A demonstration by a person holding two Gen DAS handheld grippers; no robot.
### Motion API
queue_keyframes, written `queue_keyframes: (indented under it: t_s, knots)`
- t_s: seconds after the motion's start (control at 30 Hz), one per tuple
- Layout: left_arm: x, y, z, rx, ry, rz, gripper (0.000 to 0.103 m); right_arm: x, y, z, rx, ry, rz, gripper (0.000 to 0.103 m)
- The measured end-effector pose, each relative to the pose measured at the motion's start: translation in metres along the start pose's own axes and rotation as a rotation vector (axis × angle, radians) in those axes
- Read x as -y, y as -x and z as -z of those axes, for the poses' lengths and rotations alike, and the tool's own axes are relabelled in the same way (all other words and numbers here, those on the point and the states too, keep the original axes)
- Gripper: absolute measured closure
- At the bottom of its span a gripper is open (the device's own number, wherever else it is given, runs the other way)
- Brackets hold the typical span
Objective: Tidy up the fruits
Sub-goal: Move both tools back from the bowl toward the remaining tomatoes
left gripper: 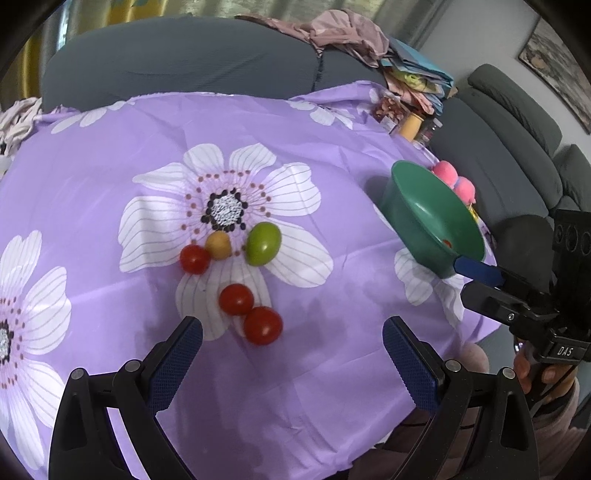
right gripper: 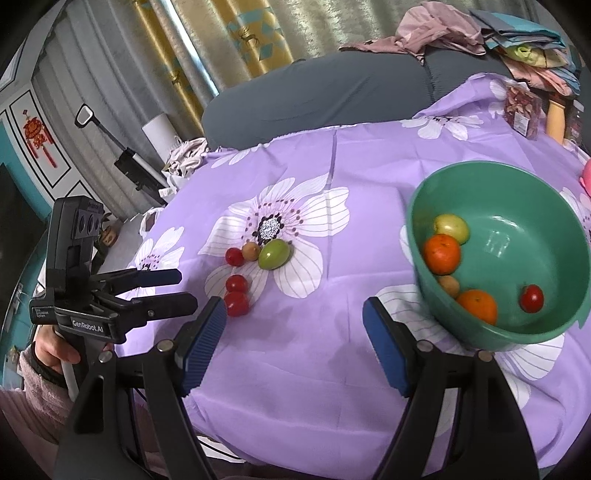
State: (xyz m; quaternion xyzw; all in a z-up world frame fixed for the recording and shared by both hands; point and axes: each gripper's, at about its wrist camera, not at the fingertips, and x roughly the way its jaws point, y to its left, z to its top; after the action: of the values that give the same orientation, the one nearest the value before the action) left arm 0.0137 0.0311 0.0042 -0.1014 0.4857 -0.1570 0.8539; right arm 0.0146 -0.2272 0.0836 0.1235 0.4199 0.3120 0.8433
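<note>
Three red tomatoes, the nearest (left gripper: 263,325) (right gripper: 236,303), a second (left gripper: 236,299) and a third (left gripper: 194,259), lie on the purple flowered cloth (left gripper: 314,350) with a green fruit (left gripper: 263,243) (right gripper: 273,253) and a small tan fruit (left gripper: 218,244). A green bowl (left gripper: 406,192) (right gripper: 517,206) at the right holds two oranges (right gripper: 441,254), a yellow-green fruit (right gripper: 451,228), a tan fruit and a red tomato (right gripper: 532,298). My left gripper (left gripper: 292,363) (right gripper: 184,291) is open and empty, just short of the nearest tomato. My right gripper (right gripper: 294,345) (left gripper: 480,278) is open and empty near the table's front edge, left of the bowl.
A grey sofa (left gripper: 177,59) runs behind the table, with piled clothes (left gripper: 347,33) on it. A packet (right gripper: 522,110) and jars (left gripper: 410,125) stand at the far right corner. Pink pompoms (left gripper: 452,177) sit behind the bowl.
</note>
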Motion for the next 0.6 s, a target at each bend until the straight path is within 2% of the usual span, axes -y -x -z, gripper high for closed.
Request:
queue_keyframes:
  t_s: [0.6]
  knots:
    - [-0.010, 0.002, 0.003, -0.008, 0.002, -0.021, 0.005, -0.011, -0.018, 0.000, -0.044, 0.021, -0.020, 0.026]
